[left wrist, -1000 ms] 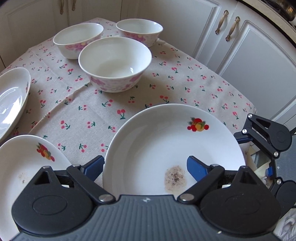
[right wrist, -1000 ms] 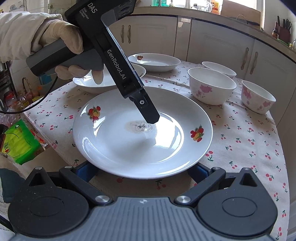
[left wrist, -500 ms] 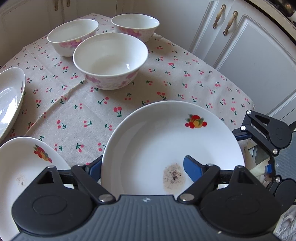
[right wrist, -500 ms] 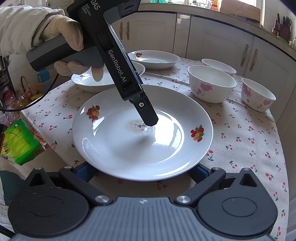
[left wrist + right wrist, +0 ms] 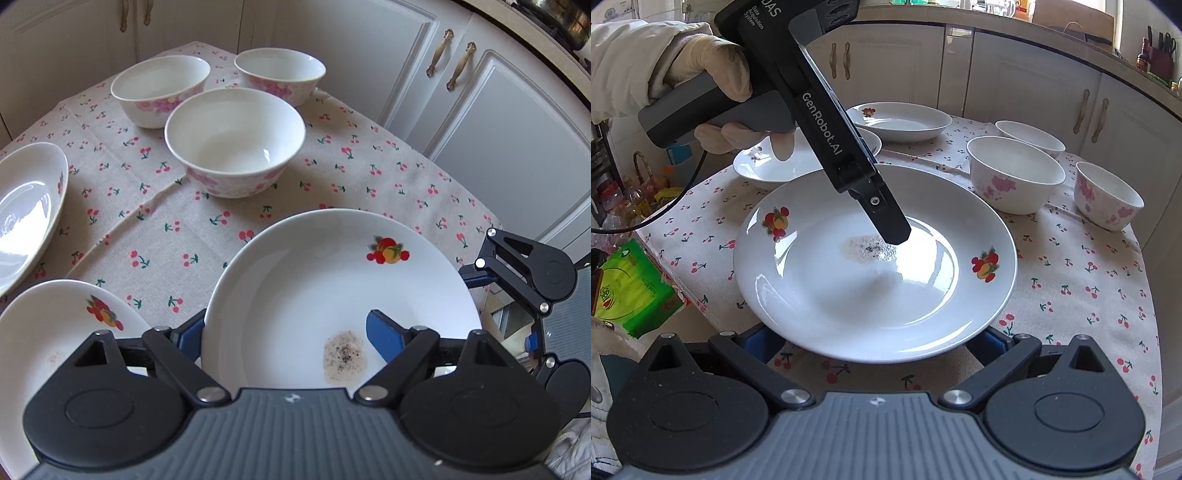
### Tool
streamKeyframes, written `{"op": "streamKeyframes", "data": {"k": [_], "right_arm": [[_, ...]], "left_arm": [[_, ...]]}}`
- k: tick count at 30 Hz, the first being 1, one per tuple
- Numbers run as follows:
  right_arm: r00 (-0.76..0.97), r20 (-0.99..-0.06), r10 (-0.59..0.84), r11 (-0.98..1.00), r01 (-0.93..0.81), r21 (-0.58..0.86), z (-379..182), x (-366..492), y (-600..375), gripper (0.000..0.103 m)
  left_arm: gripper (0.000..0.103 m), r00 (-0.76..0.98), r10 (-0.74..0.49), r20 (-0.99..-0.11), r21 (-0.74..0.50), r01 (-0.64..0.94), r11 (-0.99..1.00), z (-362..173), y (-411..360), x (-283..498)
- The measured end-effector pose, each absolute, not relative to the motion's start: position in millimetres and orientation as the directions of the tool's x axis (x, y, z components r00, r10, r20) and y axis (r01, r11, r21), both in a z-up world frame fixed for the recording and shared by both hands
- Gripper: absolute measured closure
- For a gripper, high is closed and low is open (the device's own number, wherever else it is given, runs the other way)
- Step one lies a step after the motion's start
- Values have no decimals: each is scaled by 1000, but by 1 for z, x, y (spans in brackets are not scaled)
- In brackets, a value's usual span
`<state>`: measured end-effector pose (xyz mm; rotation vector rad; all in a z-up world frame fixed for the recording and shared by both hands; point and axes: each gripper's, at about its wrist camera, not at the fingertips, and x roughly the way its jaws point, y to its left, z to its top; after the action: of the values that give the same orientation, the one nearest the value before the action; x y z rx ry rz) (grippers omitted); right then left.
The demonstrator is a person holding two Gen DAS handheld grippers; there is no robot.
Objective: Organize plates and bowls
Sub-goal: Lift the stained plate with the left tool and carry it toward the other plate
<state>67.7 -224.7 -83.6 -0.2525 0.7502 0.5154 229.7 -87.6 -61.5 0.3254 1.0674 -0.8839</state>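
A stained fruit-print plate (image 5: 332, 295), resting on the cherry-print tablecloth (image 5: 155, 229), is clamped at its rim by the left gripper (image 5: 284, 332); the right gripper (image 5: 875, 343) is held open around its near edge.

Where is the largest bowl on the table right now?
In the left wrist view the largest bowl stands upper centre on the cherry tablecloth, just in front of two smaller bowls, beyond the stained plate.

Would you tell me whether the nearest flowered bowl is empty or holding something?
Empty: the nearest bowl sits upright on the tablecloth, and its white inside shows bare down to the bottom.
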Motion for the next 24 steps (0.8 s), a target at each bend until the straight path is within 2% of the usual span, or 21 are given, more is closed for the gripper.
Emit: {"op": "streamKeyframes", "data": {"k": [14, 24], "right_arm": [[601, -697, 392, 791, -607, -79, -58, 103, -188, 0], [552, -708, 439, 728, -681, -80, -56, 137, -146, 0]], "left_arm": [[15, 282, -481, -830, -165, 700, 695, -35, -35, 248], [15, 332, -457, -825, -172, 622, 763, -37, 21, 267]]}}
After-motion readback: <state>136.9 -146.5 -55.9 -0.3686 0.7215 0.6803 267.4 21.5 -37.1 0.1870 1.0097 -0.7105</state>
